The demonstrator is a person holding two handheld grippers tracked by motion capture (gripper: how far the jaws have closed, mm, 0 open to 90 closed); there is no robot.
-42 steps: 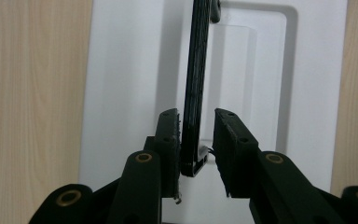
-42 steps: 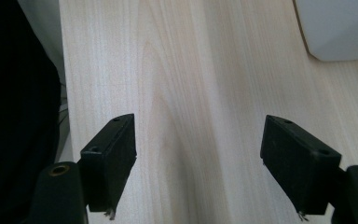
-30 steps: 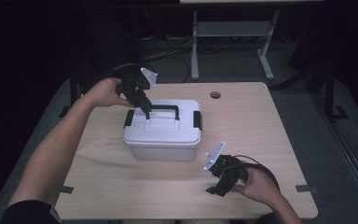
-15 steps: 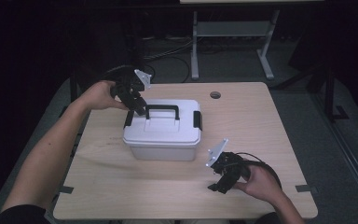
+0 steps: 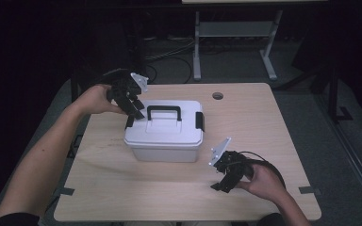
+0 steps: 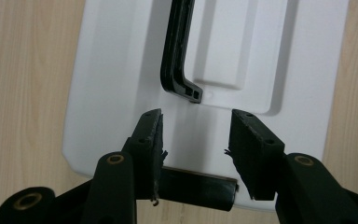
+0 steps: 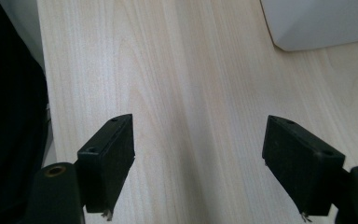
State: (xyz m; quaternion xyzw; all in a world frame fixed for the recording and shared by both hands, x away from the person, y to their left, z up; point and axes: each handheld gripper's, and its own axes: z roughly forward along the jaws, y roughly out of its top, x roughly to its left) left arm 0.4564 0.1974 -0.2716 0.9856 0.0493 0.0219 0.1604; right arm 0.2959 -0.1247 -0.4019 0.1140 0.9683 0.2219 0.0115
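Observation:
A white plastic box (image 5: 165, 136) with a black handle (image 5: 164, 112) stands in the middle of the wooden table (image 5: 283, 136). My left gripper (image 5: 134, 115) hovers at the box's left end, pointing down. Its jaws have just been opening. In the left gripper view the left gripper (image 6: 196, 126) is open over the white lid (image 6: 121, 93), with the left latch (image 6: 198, 189) low between the jaws and free of the pads. The handle (image 6: 179, 51) lies further ahead. My right gripper (image 5: 221, 181) rests near the front right, open; the right gripper (image 7: 198, 126) has bare wood between its jaws.
A second black latch (image 5: 199, 121) sits on the box's right end. A corner of the box (image 7: 317, 23) shows at the top of the right gripper view. A round cable hole (image 5: 218, 95) lies near the table's far edge. A grey stand (image 5: 235, 33) stands behind the table.
My left gripper has drawn back from the handle's left end to the box's left edge, and its jaws have opened. The right gripper has not moved.

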